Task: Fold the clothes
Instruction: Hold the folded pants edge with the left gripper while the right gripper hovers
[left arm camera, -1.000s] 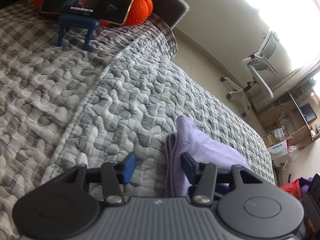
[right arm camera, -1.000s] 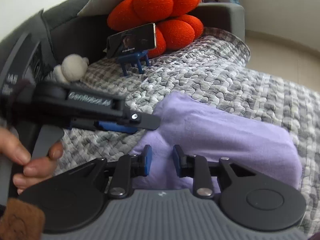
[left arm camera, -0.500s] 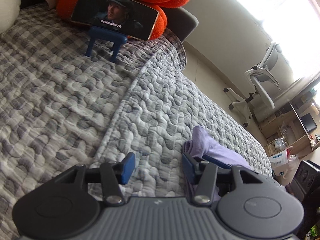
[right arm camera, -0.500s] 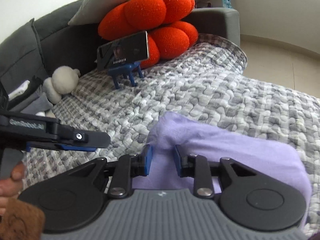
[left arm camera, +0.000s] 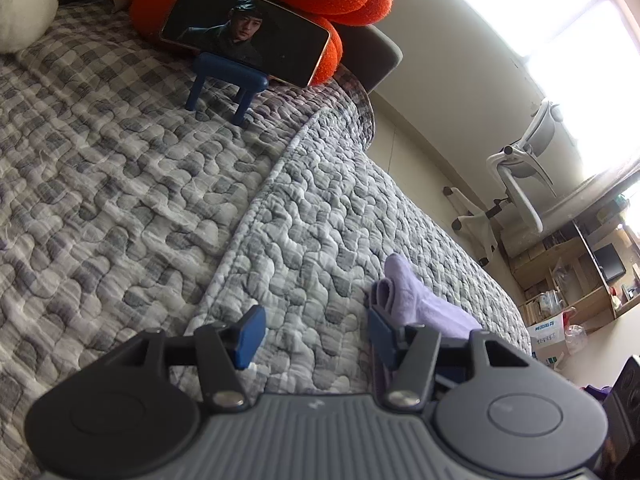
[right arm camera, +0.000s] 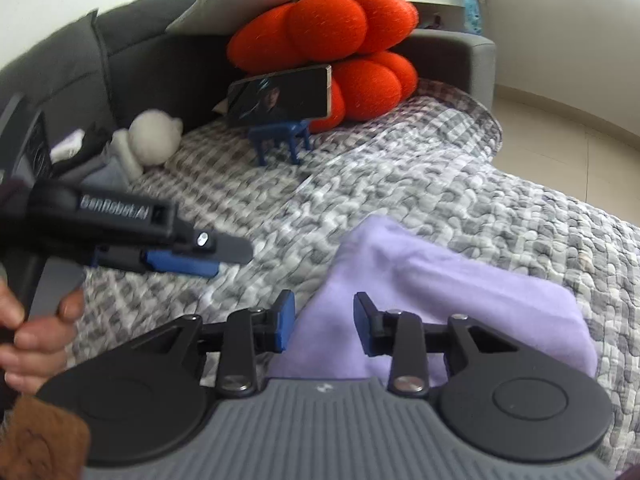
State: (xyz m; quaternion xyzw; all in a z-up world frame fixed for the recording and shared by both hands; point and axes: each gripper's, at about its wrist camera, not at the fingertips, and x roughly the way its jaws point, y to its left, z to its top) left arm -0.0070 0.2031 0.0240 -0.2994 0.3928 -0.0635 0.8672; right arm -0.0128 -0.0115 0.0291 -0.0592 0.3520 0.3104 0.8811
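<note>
A folded lavender cloth (right arm camera: 460,292) lies on the grey quilted bed cover (right arm camera: 400,184). My right gripper (right arm camera: 325,326) is open and empty, its jaws apart just above the cloth's near left edge. My left gripper (left arm camera: 314,334) is open and empty over the quilt, left of the cloth (left arm camera: 404,292), whose folded end shows by its right finger. The left gripper also shows in the right wrist view (right arm camera: 188,256), held in a hand at the left.
A phone (left arm camera: 244,28) plays video on a blue stand (left arm camera: 228,80) against an orange cushion (right arm camera: 332,32). A white plush toy (right arm camera: 148,144) sits by the grey sofa back. A white office chair (left arm camera: 516,176) and shelves stand beyond the bed.
My right gripper has opened and let go of the lavender cloth. My left gripper has pulled back and left, away from the cloth.
</note>
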